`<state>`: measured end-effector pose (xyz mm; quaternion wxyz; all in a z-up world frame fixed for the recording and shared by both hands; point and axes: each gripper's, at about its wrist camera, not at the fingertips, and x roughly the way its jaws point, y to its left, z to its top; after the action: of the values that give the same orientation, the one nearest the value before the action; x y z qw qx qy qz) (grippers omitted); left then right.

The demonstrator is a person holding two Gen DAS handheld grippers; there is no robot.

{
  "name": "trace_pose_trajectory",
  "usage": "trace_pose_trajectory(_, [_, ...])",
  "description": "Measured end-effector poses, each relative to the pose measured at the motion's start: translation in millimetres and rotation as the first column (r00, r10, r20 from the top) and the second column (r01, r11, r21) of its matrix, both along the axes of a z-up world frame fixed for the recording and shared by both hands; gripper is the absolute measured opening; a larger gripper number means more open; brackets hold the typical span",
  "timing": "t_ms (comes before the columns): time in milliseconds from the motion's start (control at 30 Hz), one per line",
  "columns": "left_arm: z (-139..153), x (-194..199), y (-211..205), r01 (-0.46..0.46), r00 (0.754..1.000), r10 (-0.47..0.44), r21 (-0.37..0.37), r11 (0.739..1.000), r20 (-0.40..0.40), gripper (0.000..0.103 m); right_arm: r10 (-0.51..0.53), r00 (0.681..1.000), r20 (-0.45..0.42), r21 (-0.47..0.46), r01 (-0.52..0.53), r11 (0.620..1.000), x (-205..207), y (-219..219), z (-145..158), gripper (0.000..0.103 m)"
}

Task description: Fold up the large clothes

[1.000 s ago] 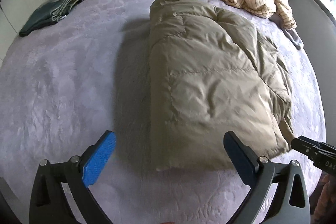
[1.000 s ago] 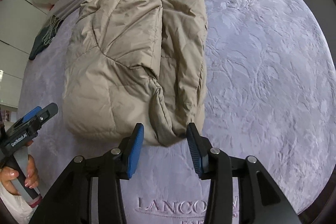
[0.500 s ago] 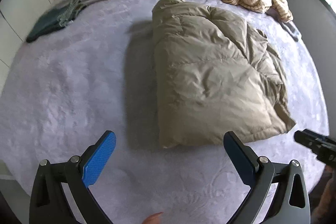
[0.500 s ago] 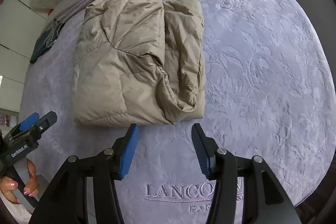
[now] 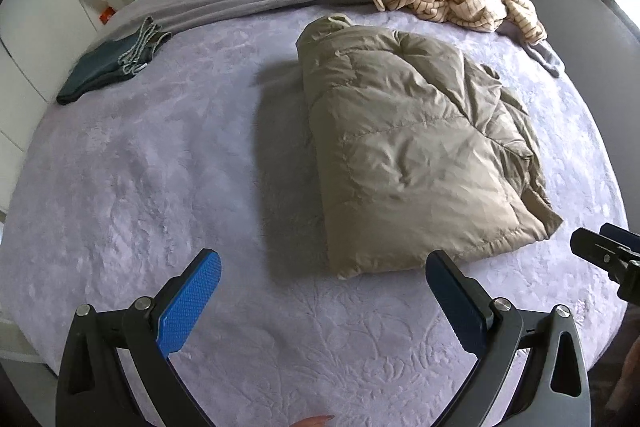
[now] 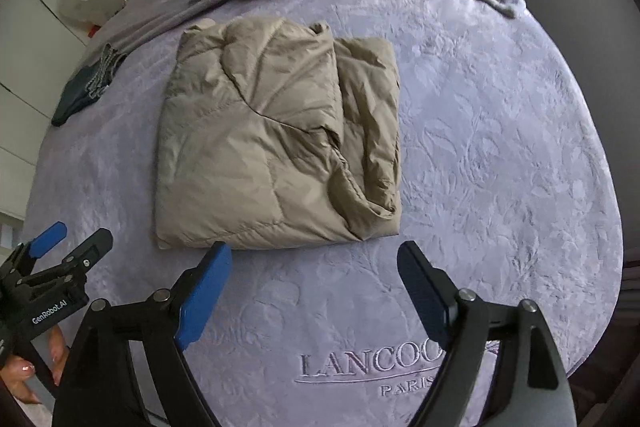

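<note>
Item: khaki puffer jacket [image 5: 416, 155], folded into a compact rectangle, is recorded lying mid-bed [image 5: 160, 187], released since a moment ago by both the left hand-held gripper [image 5: 320, 291] and right hand-held gripper [image 6: 314, 281], now withdrawn nearward, spread wide and empty; folding is judged essentially complete.

Both the left gripper [image 5: 322, 279] and right gripper [image 6: 314, 267] have drawn back from the folded puffer jacket [image 6: 276, 147], and the right gripper's jaws have spread wider apart.

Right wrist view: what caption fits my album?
Folded tan puffer jacket on purple blanket, right gripper open.
</note>
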<state>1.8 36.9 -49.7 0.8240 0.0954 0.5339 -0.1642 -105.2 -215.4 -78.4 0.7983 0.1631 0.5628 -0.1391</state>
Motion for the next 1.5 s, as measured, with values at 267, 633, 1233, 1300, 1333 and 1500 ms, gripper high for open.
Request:
trace_pose_trajectory(267, [26.1, -11.8, 10.2, 0.004, 1.0, -0.003, -0.044, 0.999, 0.023, 0.103, -0.002, 0.998, 0.058, -0.067, 0.005, 0.998, -7.3, 20.8, 21.5, 0.089])
trace_pose_trajectory(633, [66.9, -42.8, 18.6, -0.084, 0.993, 0.089, -0.059, 0.995, 0.082, 0.103, 0.023, 0.997, 0.075, -0.089, -0.017, 0.996, -25.4, 18.1, 57.2, 0.089])
trace_pose_trajectory(1233, [111.4, -94.7, 15.0, -0.147, 0.978, 0.153, -0.049, 0.988, 0.143, 0.103, 0.085, 0.985, 0.148, -0.123, -0.067, 0.99, -60.3, 10.7, 96.0, 0.089])
trace_pose_trajectory(1300, [112.0, -95.9, 14.7, -0.147, 0.978, 0.153, -0.046, 0.988, 0.144, 0.103, 0.085, 0.985, 0.151, -0.123, -0.066, 0.99, -62.3, 9.6, 97.4, 0.089])
trace_pose_trajectory(1333, [112.3, -97.1, 14.3, -0.147, 0.978, 0.152, -0.042, 0.988, 0.146, 0.103, 0.084, 0.985, 0.152, -0.124, -0.065, 0.99, -63.3, 9.3, 97.9, 0.089])
trace_pose_trajectory(1500, [112.4, -97.0, 16.2, -0.149, 0.977, 0.153, -0.033, 0.988, 0.15, 0.103, 0.079, 0.985, 0.156, -0.125, -0.06, 0.99, -66.6, 8.1, 99.9, 0.089])
